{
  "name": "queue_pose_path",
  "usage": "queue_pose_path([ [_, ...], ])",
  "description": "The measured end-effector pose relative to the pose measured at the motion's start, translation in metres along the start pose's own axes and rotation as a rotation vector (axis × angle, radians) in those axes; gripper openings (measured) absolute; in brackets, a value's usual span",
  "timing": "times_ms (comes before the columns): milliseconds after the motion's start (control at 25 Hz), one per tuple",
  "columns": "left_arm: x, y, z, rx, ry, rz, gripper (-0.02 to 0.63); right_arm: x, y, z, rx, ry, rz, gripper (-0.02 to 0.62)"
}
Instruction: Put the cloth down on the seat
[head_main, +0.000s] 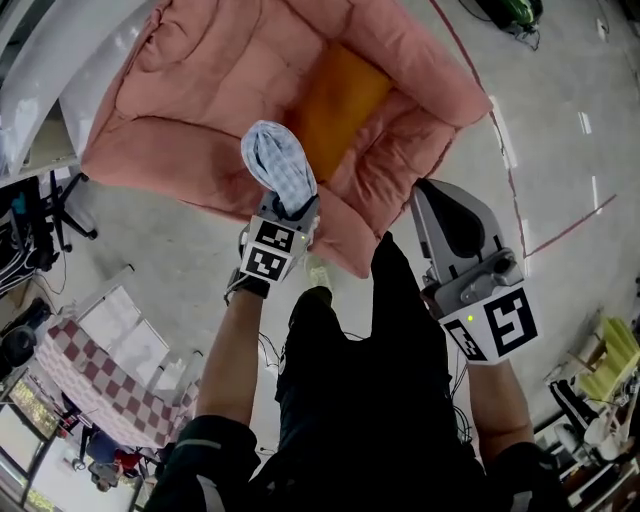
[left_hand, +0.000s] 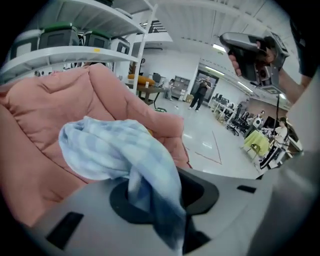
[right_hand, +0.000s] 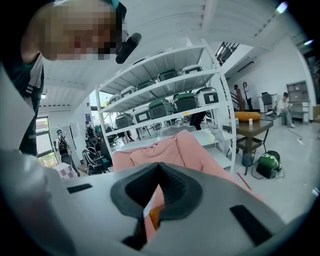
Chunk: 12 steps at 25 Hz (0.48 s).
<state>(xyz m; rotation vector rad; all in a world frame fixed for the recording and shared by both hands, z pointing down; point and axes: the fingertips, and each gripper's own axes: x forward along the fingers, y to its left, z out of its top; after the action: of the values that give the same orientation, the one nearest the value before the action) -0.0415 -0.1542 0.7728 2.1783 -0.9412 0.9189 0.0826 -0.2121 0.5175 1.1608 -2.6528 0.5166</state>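
Note:
A light blue checked cloth (head_main: 278, 165) stands bunched up out of my left gripper (head_main: 292, 208), which is shut on its lower end. It hangs over the front edge of the pink padded seat (head_main: 200, 90), which has an orange cushion (head_main: 340, 100) in its middle. In the left gripper view the cloth (left_hand: 115, 150) drapes across the jaws of the gripper (left_hand: 150, 195), with the pink seat (left_hand: 30, 150) close behind. My right gripper (head_main: 428, 190) is held to the right of the seat's corner, jaws together and holding nothing. In its own view this gripper (right_hand: 159, 167) points at the seat (right_hand: 185, 150).
A red tape line (head_main: 510, 170) runs across the grey floor right of the seat. A red-checked covered surface (head_main: 100, 380) lies at lower left. White shelving with bins (right_hand: 165, 105) stands behind the seat, with a table (right_hand: 255, 127) and a green bag (right_hand: 267, 165) beside it. People (left_hand: 202, 90) stand far off.

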Motion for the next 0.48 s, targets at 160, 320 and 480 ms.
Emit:
queue_pose_path([
  [160,0.018,0.014,-0.011,-0.092,0.030,0.005,0.135,0.008,-0.007,-0.007,0.008,0.024,0.004,0.005],
  [320,0.030,0.024,-0.027,-0.185,0.044,-0.003,0.145,0.012,-0.009,-0.013,0.009,0.043,0.015,0.005],
  [480,0.042,0.032,-0.037,-0.217,0.079,-0.028,0.222,0.021,-0.008,-0.021,0.017,0.060,0.030,0.005],
])
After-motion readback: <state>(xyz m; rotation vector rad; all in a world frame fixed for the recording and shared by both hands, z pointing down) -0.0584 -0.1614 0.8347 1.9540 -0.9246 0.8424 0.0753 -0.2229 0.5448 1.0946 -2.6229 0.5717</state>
